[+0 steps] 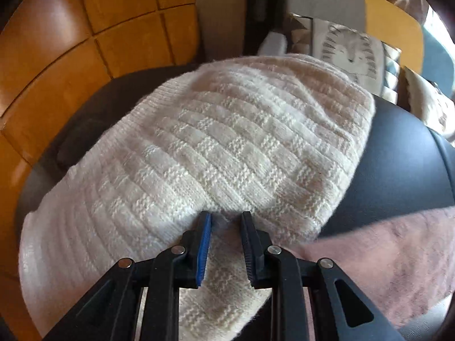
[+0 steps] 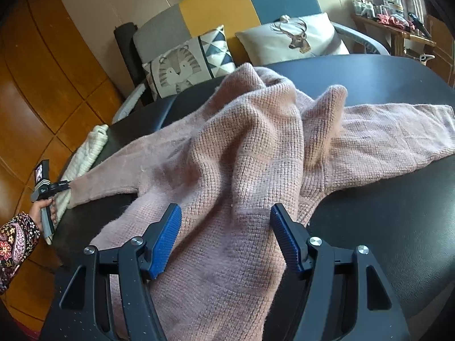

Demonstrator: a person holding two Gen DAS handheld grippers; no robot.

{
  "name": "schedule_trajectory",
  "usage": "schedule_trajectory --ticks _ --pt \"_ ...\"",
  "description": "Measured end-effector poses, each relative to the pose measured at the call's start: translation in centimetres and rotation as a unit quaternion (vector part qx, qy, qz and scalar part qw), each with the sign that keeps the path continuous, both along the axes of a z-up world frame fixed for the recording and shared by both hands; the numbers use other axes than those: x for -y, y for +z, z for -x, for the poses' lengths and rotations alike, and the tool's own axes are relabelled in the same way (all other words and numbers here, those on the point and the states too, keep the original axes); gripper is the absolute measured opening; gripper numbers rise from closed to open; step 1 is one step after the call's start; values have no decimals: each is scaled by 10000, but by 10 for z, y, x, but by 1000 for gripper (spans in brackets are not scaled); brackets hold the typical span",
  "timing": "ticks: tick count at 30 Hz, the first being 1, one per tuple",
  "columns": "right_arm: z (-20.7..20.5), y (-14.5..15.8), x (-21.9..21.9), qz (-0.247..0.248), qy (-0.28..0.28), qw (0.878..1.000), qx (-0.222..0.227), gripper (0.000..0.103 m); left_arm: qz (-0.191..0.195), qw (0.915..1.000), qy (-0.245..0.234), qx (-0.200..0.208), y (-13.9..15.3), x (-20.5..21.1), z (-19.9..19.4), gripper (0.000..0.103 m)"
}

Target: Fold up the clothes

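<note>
Partly hidden knitwear
The cream sweater (image 1: 199,153) blurs at its far edge; the pink sweater's (image 2: 241,153) hem runs off the bottom edge.

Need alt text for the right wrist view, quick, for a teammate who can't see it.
The right tongs hang open over a crumpled pink sweater spread on a dark table, one fold rising between the fingers. At far left a hand holds the left tongs by a cream sweater; a sofa with cushions stands behind.
</note>
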State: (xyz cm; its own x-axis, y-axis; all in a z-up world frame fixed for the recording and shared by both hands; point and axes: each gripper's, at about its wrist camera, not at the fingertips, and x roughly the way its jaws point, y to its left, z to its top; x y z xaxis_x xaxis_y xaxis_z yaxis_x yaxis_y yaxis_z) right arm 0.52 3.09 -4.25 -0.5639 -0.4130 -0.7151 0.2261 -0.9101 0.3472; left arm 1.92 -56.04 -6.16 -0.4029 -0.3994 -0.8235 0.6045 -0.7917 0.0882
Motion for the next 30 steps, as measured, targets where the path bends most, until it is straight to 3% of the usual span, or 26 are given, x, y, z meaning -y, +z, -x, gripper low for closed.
schedule_trajectory --ticks 5,10,13,17,21,23,24,30 --pt "6 9 11 -124 7 9999 -62 68 178 9973 698 -144 -5 39 -22 22" --pt "14 9 22 -144 60 9999 -74 68 -124 9946 827 -620 7 37 -42 21" --pt "18 7 28 -69 91 9999 -48 68 -162 9926 480 -1106 24 4 -45 21" --pt "17 6 32 -31 157 9999 -48 68 -318 9890 -593 -1319 32 -74 -15 21" --pt "13 8 27 42 96 9999 -62 68 -735 9839 -1341 -924 16 -133 30 21" --pt "10 11 20 113 25 9999 -77 68 -652 9870 -1353 -576 3 -145 47 22" --pt "9 11 16 123 -12 9999 -86 68 -479 9878 -1351 -606 4 -150 48 22" --pt "8 7 -11 218 -356 9991 -34 68 -203 9907 -1294 -378 5 -116 56 22"
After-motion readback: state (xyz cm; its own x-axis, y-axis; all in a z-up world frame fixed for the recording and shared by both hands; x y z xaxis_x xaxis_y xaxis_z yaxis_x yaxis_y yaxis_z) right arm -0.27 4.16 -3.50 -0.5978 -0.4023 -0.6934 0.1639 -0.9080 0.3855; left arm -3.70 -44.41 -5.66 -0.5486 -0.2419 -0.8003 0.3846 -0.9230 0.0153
